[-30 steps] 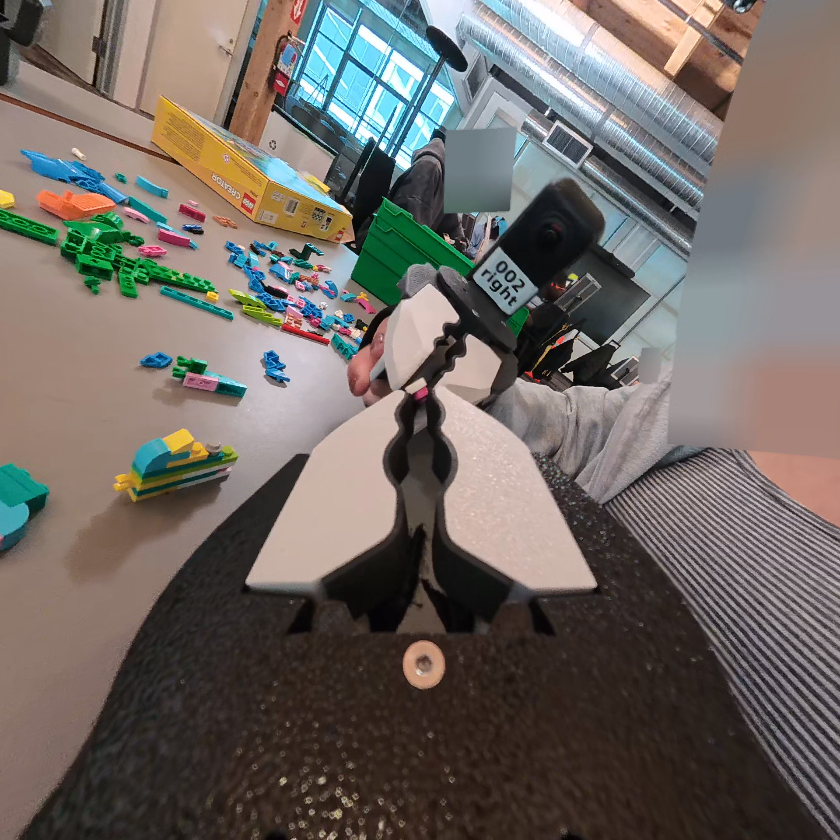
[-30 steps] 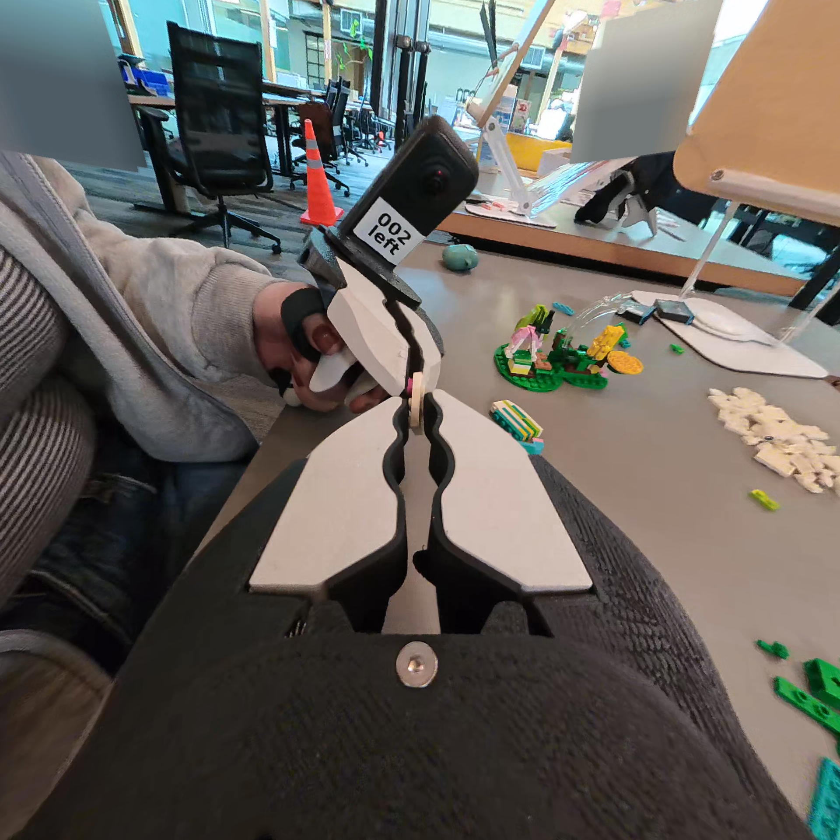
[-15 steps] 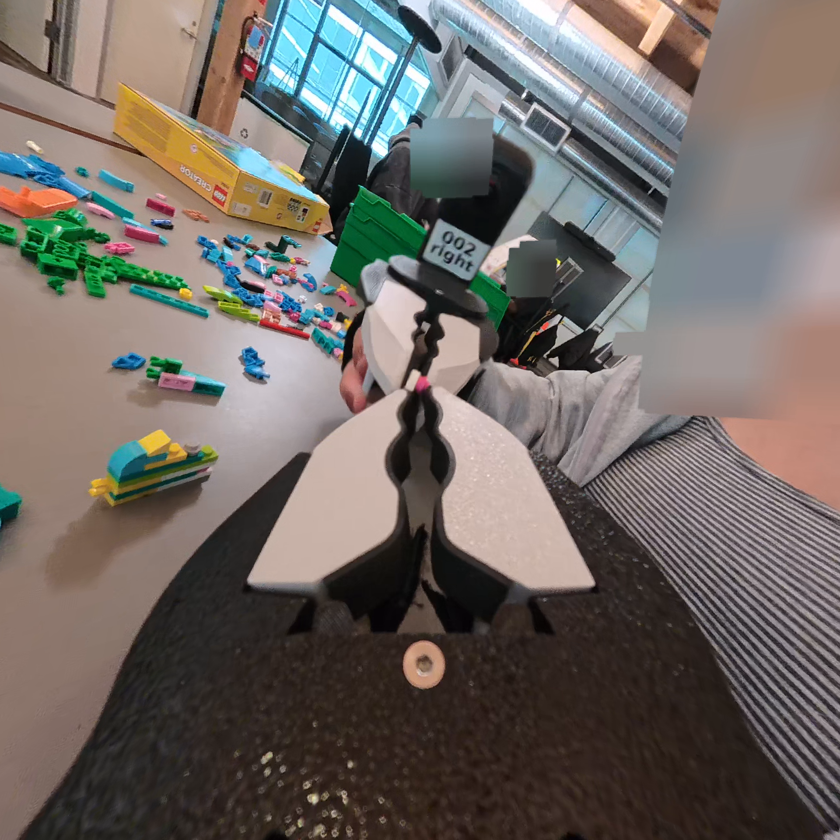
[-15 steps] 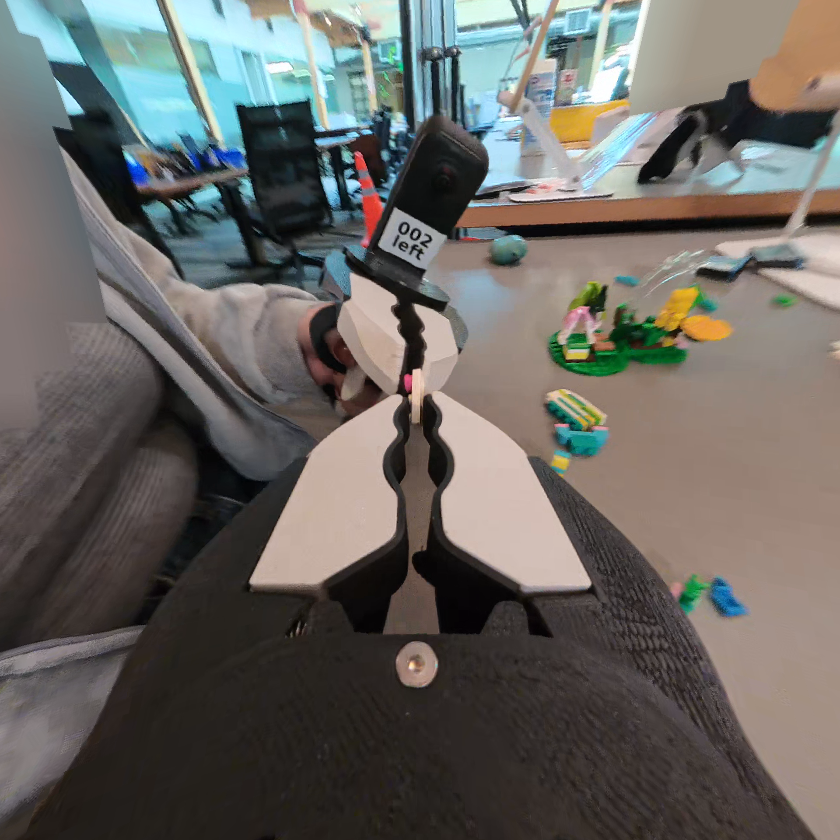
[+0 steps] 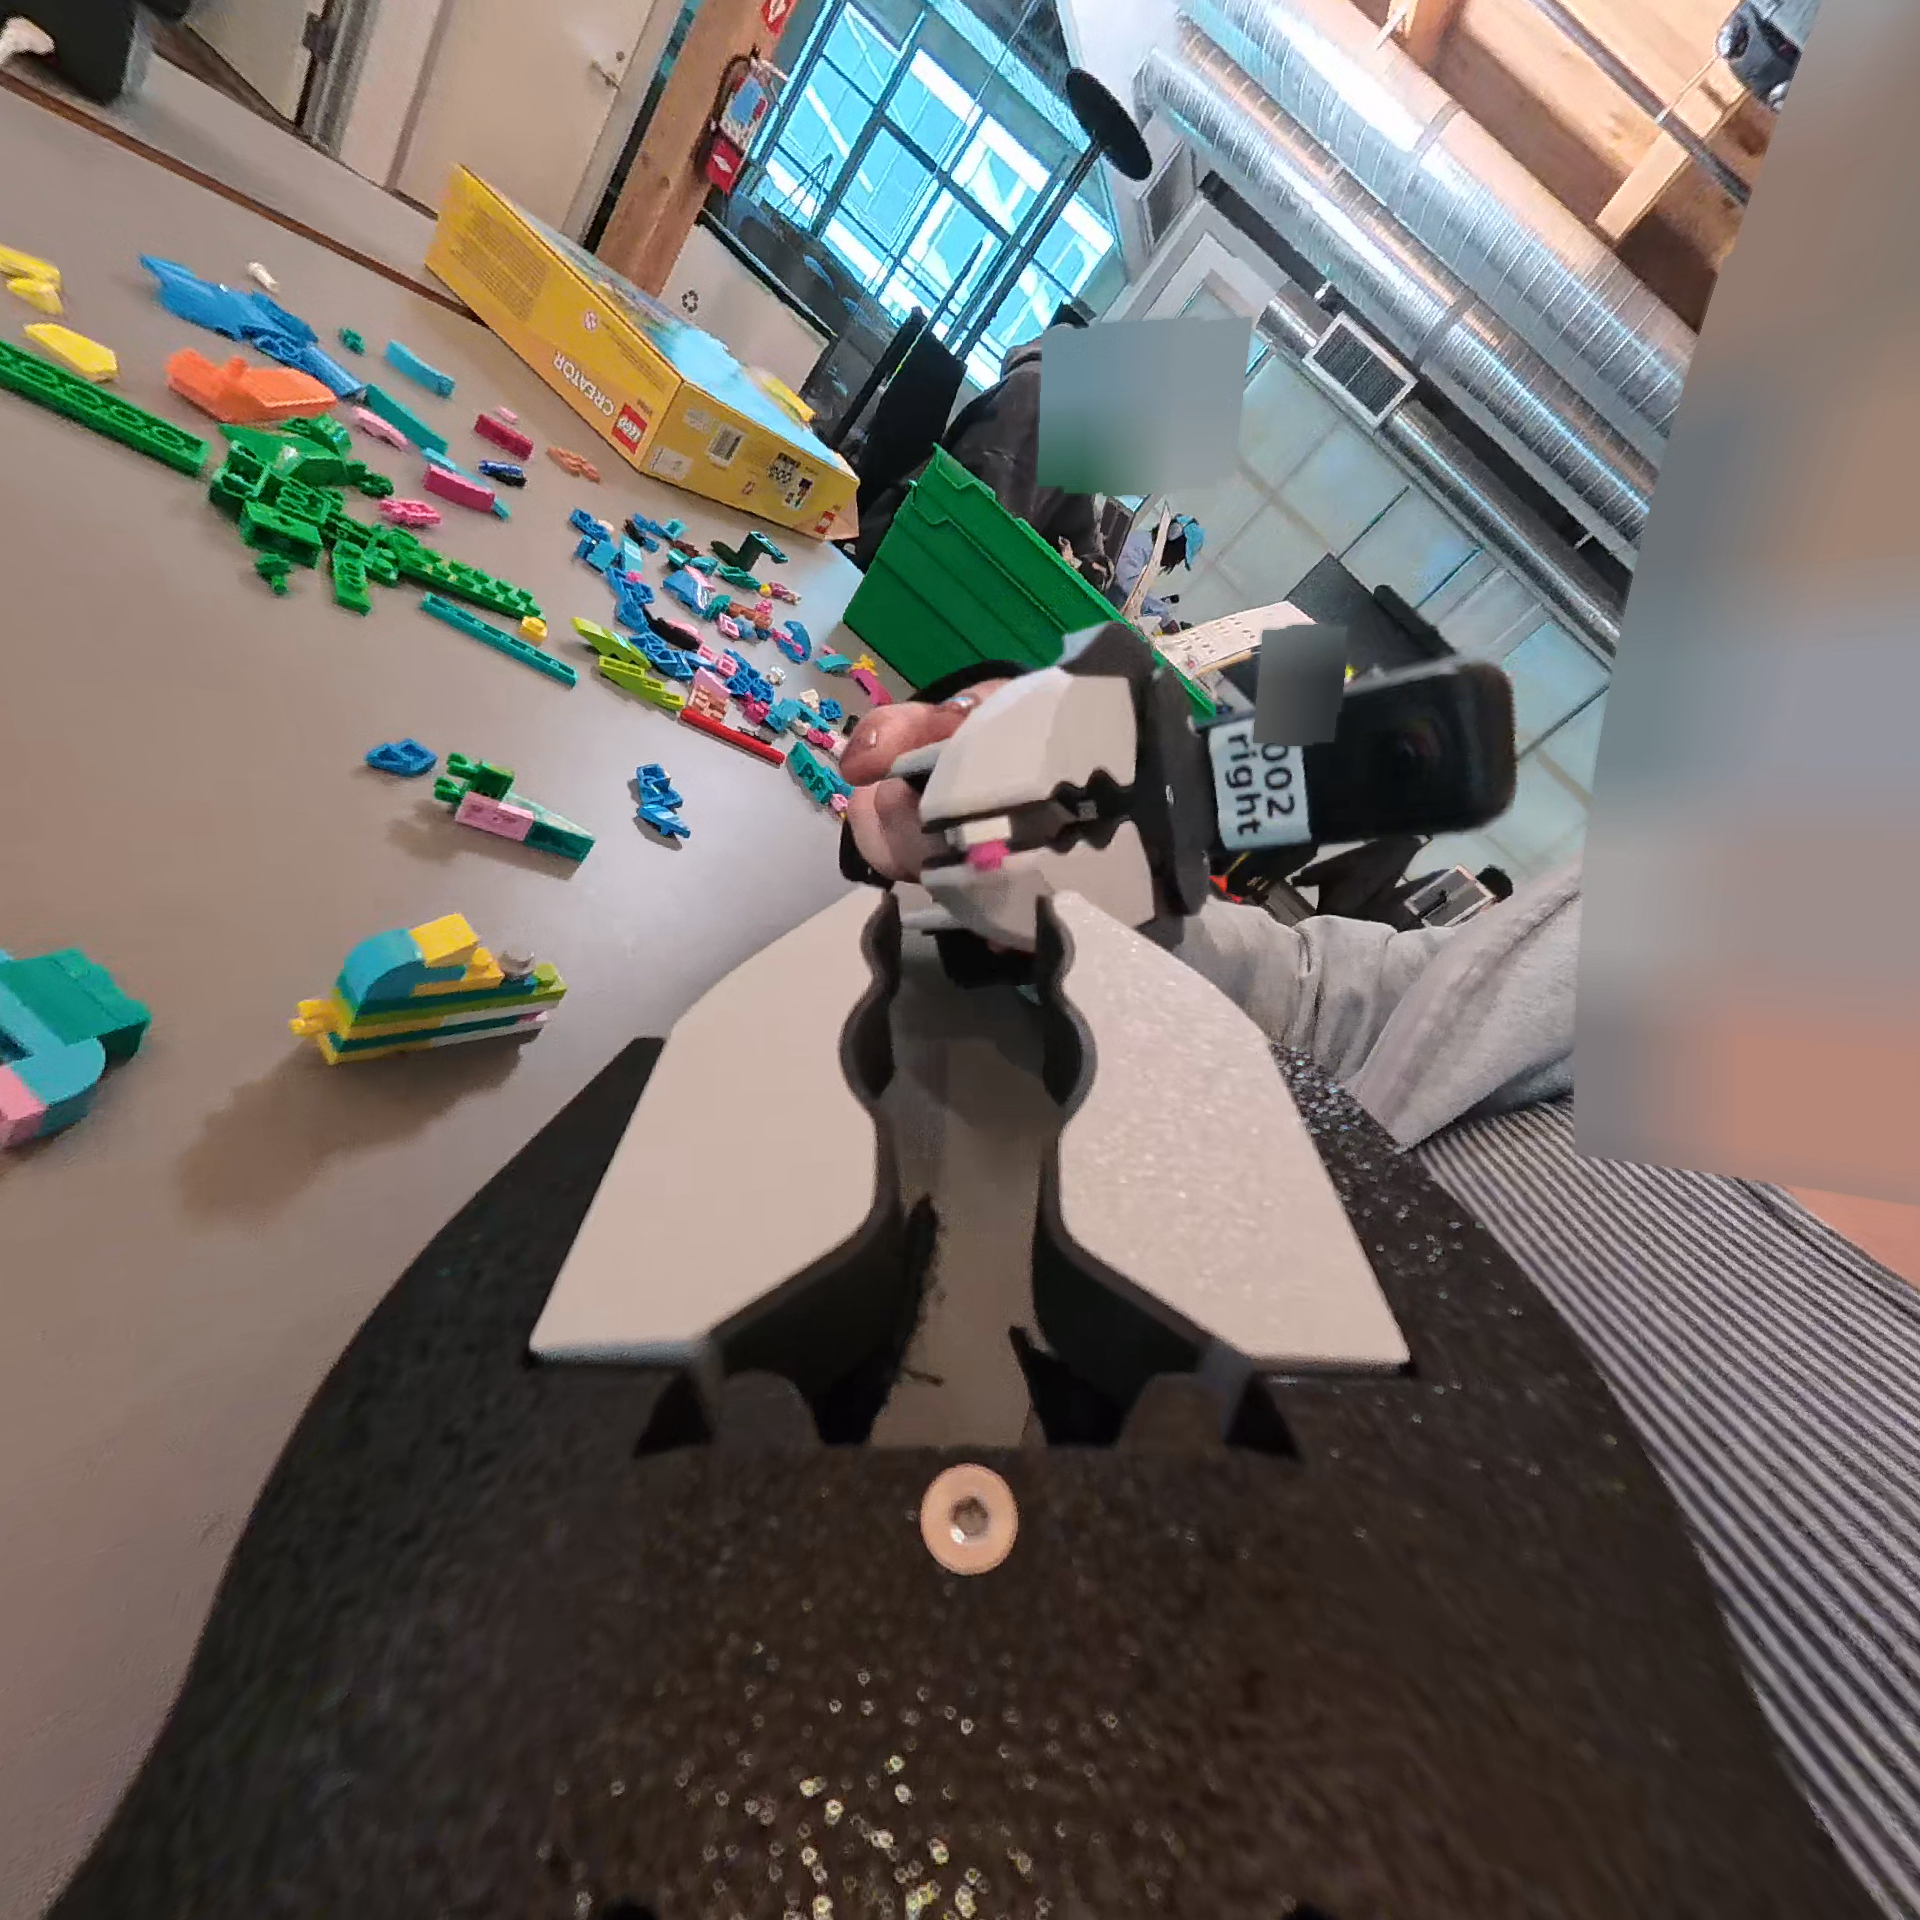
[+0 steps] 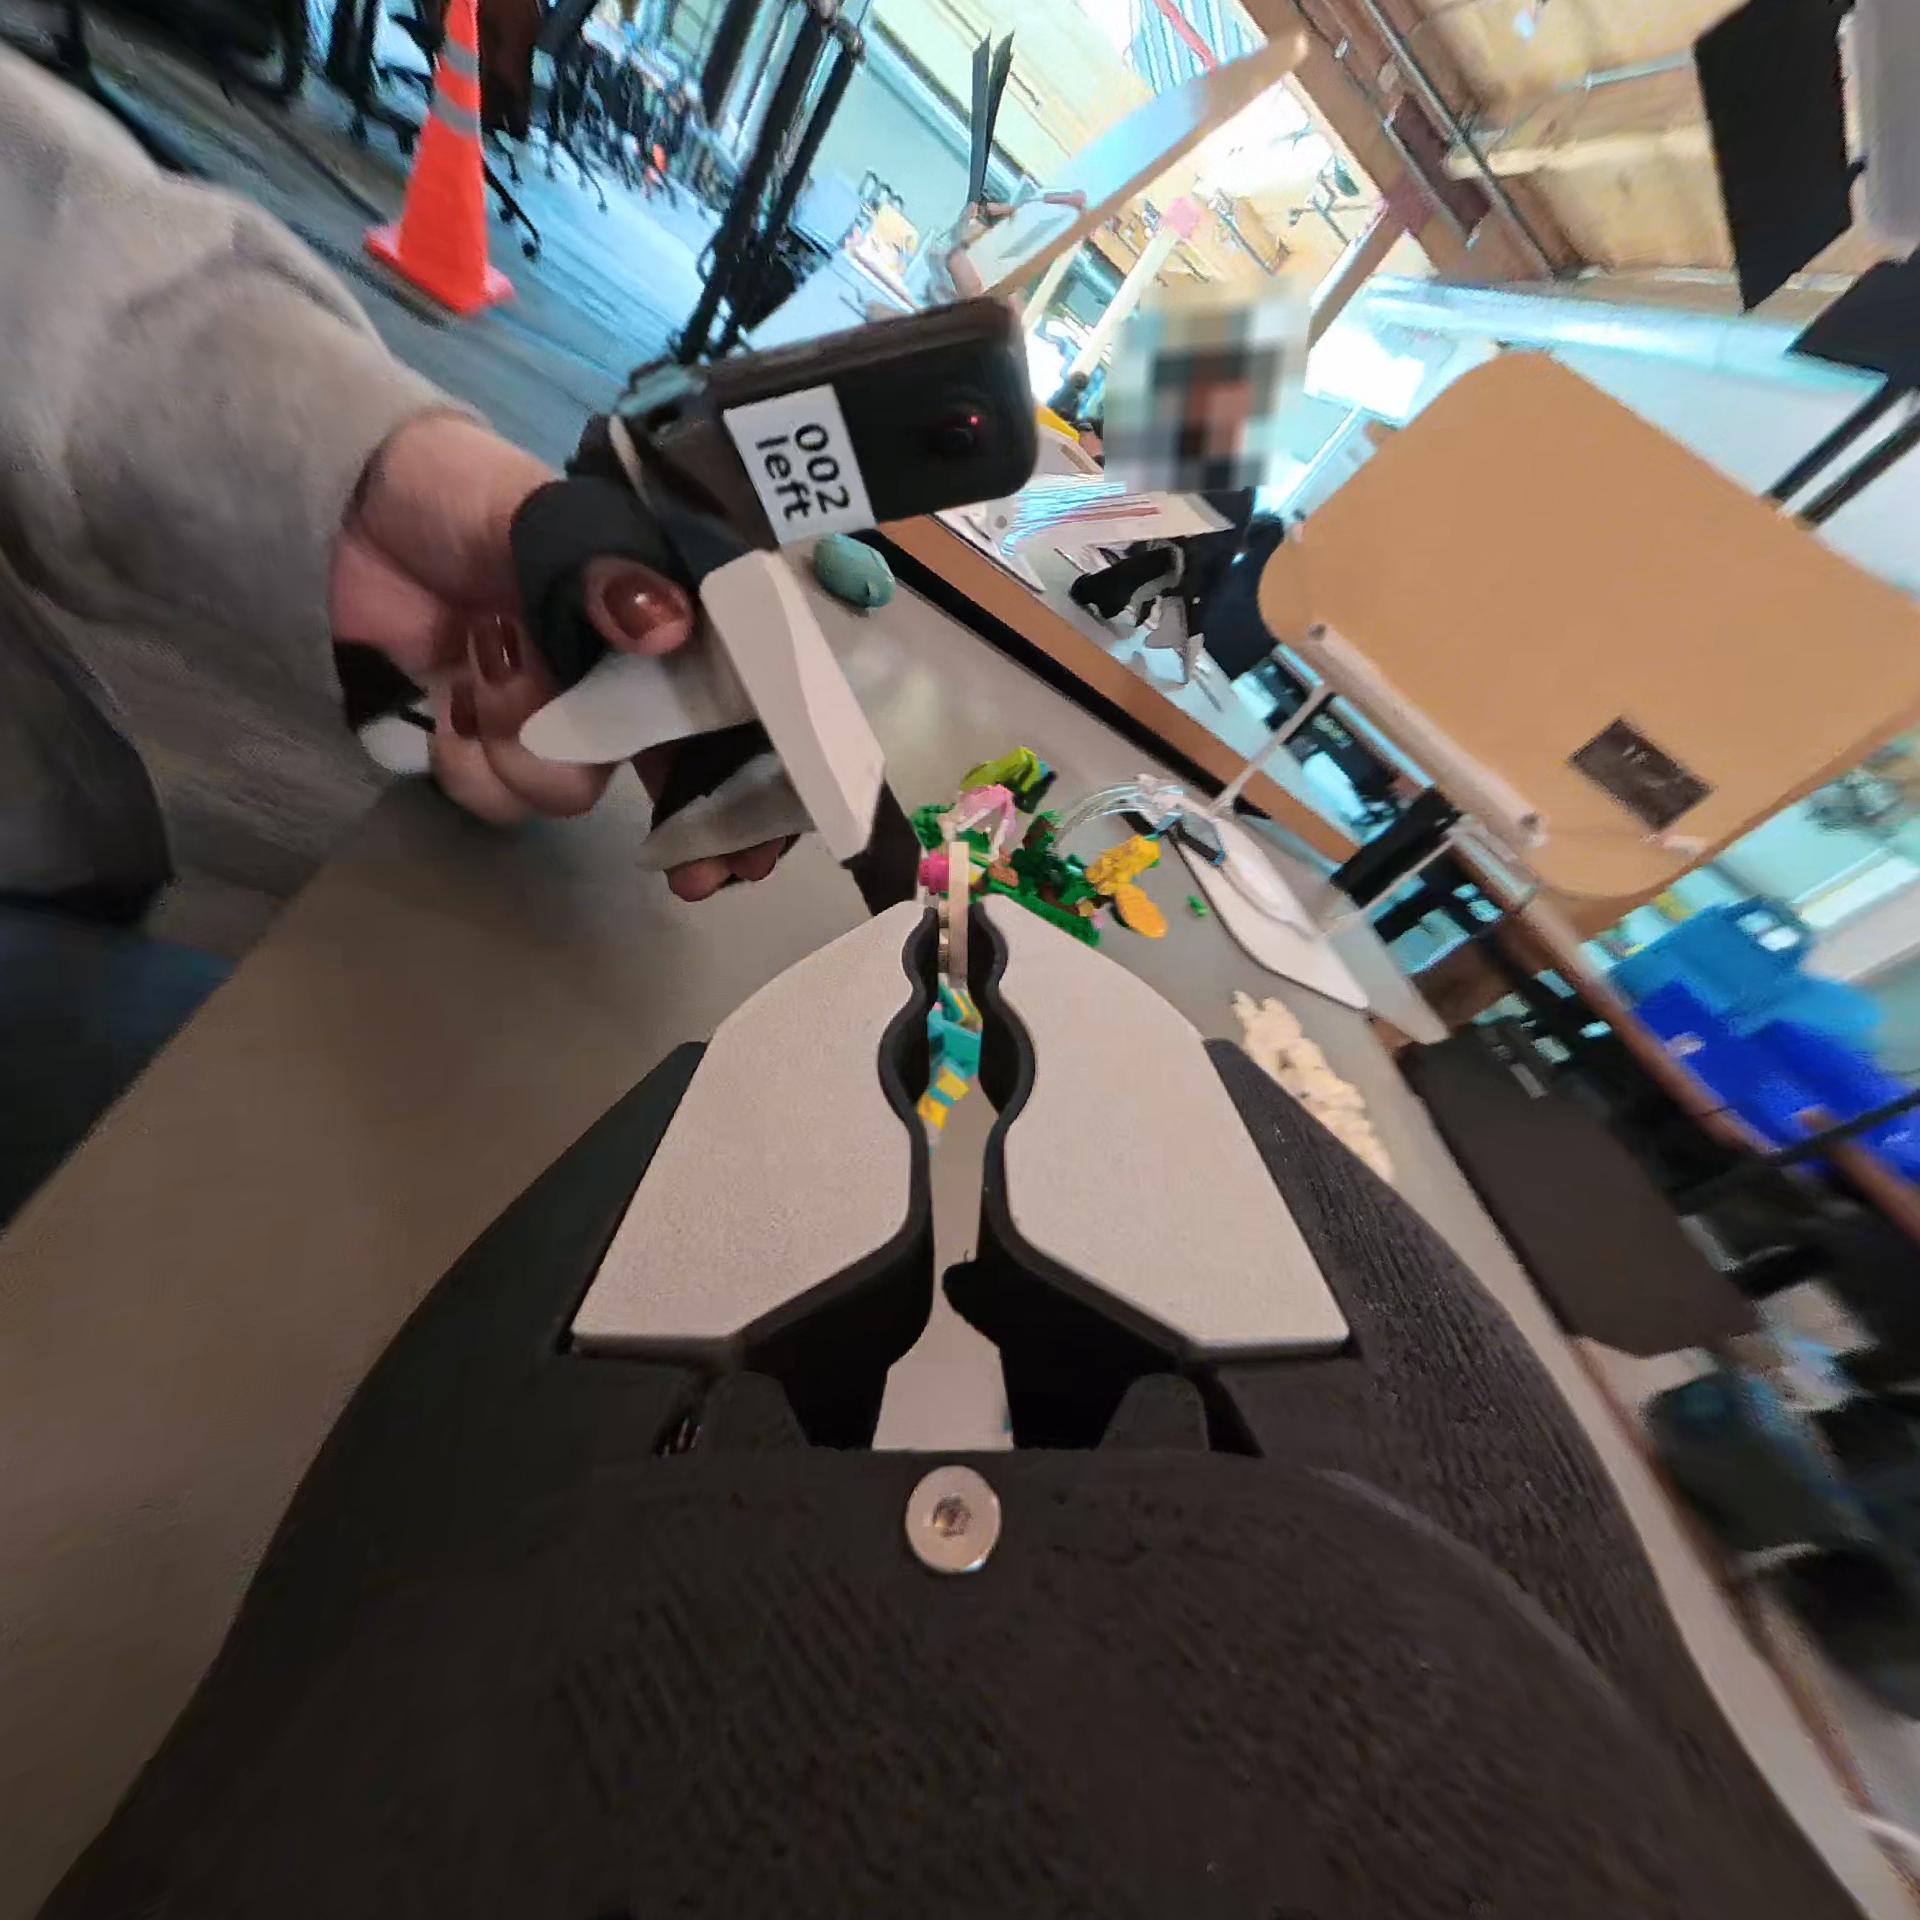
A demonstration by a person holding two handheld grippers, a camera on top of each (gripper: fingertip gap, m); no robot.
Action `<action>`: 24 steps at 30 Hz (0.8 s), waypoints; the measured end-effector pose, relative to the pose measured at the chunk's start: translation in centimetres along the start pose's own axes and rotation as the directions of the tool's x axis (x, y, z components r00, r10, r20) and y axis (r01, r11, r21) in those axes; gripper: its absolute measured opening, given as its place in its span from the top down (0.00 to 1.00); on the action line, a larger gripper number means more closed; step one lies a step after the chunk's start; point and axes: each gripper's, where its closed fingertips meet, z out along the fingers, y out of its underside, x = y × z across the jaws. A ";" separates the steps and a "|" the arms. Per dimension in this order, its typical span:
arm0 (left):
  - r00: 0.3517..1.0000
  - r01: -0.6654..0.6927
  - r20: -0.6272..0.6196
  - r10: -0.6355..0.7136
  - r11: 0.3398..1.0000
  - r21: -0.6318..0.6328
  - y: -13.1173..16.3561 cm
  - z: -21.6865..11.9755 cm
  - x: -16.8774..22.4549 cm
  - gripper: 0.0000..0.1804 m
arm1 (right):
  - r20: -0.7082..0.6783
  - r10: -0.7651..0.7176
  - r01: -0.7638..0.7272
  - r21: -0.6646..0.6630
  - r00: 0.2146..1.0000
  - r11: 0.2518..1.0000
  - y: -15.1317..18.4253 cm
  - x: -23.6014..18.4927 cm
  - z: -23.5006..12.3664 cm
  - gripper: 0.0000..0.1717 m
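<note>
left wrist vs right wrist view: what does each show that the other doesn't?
Left wrist view only: yellow box, green crate, loose brick spread, small boat model, and the left claw standing open.

Right wrist view only: orange cone, garden model on a green base, pile of white bricks.

Both: the grey table and the right claw shut on a tan plate with a pink stud.

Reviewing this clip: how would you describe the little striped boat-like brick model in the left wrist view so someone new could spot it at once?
Start from the grey tabletop and the big yellow cardboard box lying at its far edge. Come towards the camera past the scattered loose bricks to the small built model left of the left gripper. Unlike the loose pieces, it is one assembled stack of lime, yellow and white layers with a teal curved top.
</note>
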 end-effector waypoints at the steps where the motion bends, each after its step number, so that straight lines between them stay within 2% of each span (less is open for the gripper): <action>1: 1.000 -0.002 0.003 0.002 1.000 0.002 -0.1 0.1 0.0 0.87 | -0.012 -0.051 0.050 -0.008 0.999 0.999 0.0 -0.1 0.1 0.98; 8: 0.998 -0.049 0.033 0.048 0.999 0.025 -0.4 -0.1 -0.4 0.96 | -0.077 -0.302 0.298 -0.058 0.950 0.953 0.0 -0.5 0.3 0.98; 12: 0.994 -0.103 0.046 0.101 0.994 0.029 -0.6 -0.3 -0.2 0.97 | -0.148 -0.469 0.455 -0.123 0.870 0.882 -0.3 -0.3 0.4 0.98; 14: 0.989 -0.139 0.061 0.138 0.990 0.010 -0.4 -0.5 -0.2 0.97 | -0.132 -0.477 0.456 -0.157 0.869 0.876 -0.2 -0.3 0.5 0.98; 15: 0.989 -0.143 0.041 0.142 0.990 0.009 -0.4 -0.6 0.1 0.97 | -0.106 -0.412 0.396 -0.148 0.905 0.906 -0.3 -0.5 0.5 0.98; 17: 0.993 -0.116 -0.017 0.116 0.993 0.025 -0.4 -0.8 0.9 0.97 | -0.031 -0.160 0.157 -0.083 0.987 0.984 -0.9 -0.8 0.4 0.98; 18: 0.993 -0.110 -0.034 0.111 0.993 0.035 -0.4 -0.8 1.1 0.97 | 0.013 -0.030 0.030 -0.051 0.999 0.998 -1.1 -0.9 0.3 0.98; 21: 0.992 -0.073 -0.098 0.079 0.995 0.066 -0.6 -0.8 1.9 0.97 | 0.153 0.295 -0.298 0.002 0.943 0.954 -1.7 -1.1 0.1 0.98; 24: 0.992 -0.054 -0.109 0.062 0.996 0.069 -0.6 -0.8 1.8 0.97 | 0.231 0.445 -0.458 0.004 0.865 0.889 -1.7 -1.2 -0.1 0.98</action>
